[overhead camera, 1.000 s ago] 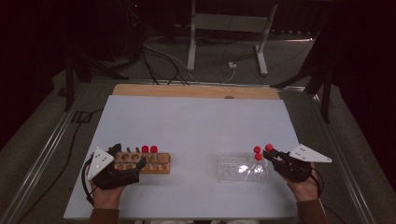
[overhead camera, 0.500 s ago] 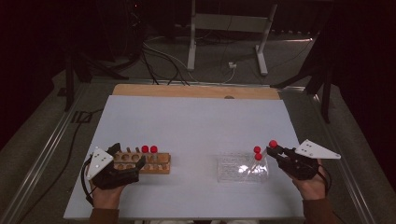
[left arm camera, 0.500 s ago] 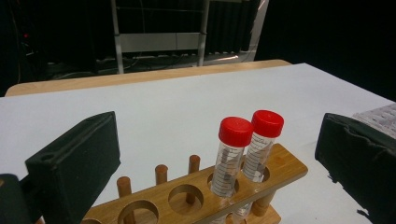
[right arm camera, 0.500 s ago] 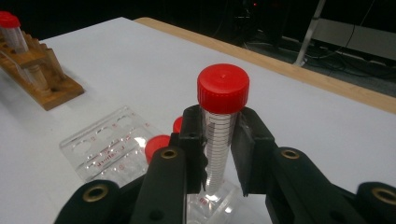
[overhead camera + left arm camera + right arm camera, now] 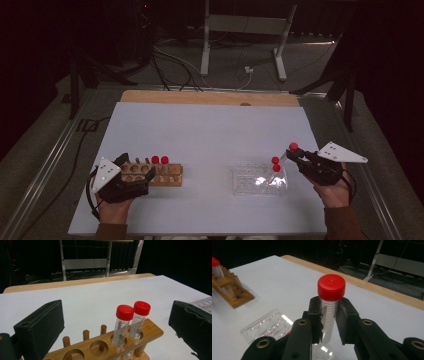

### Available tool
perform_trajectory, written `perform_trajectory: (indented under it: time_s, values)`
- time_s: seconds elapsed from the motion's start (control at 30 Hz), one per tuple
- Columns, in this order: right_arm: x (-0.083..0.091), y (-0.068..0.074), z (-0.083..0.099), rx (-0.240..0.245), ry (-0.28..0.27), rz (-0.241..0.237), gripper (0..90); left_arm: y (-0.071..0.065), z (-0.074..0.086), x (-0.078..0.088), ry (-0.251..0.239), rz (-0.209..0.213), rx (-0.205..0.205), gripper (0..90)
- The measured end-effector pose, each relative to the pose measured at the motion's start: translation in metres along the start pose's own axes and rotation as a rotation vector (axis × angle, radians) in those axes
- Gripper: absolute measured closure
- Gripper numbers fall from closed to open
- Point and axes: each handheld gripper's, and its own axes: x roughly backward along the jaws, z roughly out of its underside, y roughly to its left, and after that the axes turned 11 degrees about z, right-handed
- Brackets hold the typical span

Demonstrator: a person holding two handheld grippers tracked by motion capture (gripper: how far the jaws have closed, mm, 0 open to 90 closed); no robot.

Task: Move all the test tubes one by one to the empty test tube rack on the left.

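My right gripper is shut on a clear, graduated tube with a red cap and holds it upright above the right end of a clear plastic rack. In the right gripper view the pads press the tube just under its cap. Two more red-capped tubes stand in the clear rack. My left gripper is open at the left end of a wooden rack. That rack lies between the wide jaws and holds two red-capped tubes.
The white table top ends in a wooden strip at the far edge. Beyond it on the dark floor are cables and a metal stand. The wooden rack appears far left in the right gripper view.
My right gripper has risen with the red-capped tube and drawn it up and slightly right, away from the two tubes in the clear rack. The left gripper has stayed put.
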Motion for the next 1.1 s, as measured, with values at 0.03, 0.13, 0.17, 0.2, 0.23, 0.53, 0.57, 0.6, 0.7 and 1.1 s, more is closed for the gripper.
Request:
perform_trajectory:
  time_s: [0.03,0.13,0.17,0.2,0.23,0.53,0.57,0.6,0.7,1.1]
  values:
    - [-0.001,0.000,-0.001,0.000,-0.002,0.002,74.7,0.000,0.000,0.000,-0.001,0.000,0.000,1.0]
    - [-0.003,0.001,-0.007,-0.003,-0.009,0.008,74.7,-0.001,-0.001,0.000,-0.001,0.002,-0.001,1.0]
    - [-0.004,0.001,-0.008,-0.003,-0.013,0.009,74.7,-0.001,-0.002,0.000,-0.003,0.003,-0.001,1.0]
    - [-0.005,0.001,-0.010,-0.003,-0.015,0.011,74.7,-0.001,-0.002,0.000,-0.001,0.004,-0.005,1.0]
    - [-0.007,0.002,-0.012,-0.005,-0.019,0.011,74.7,-0.001,-0.003,0.000,-0.003,0.003,-0.005,1.0]
    - [-0.017,0.017,-0.029,0.004,-0.037,-0.016,74.7,-0.004,-0.010,0.000,-0.011,0.008,-0.018,1.0]
    - [-0.018,0.020,-0.031,0.006,-0.038,-0.020,74.7,-0.005,-0.011,0.000,-0.012,0.010,-0.018,1.1]
    - [-0.019,0.022,-0.032,0.006,-0.037,-0.025,74.7,-0.006,-0.012,0.000,-0.012,0.009,-0.019,1.1]
    - [-0.023,0.030,-0.034,0.011,-0.033,-0.039,74.7,-0.008,-0.015,-0.002,-0.009,0.012,-0.023,1.1]
    - [-0.037,0.063,-0.042,0.039,-0.017,-0.107,74.7,-0.025,-0.025,-0.017,-0.002,0.049,-0.048,1.1]
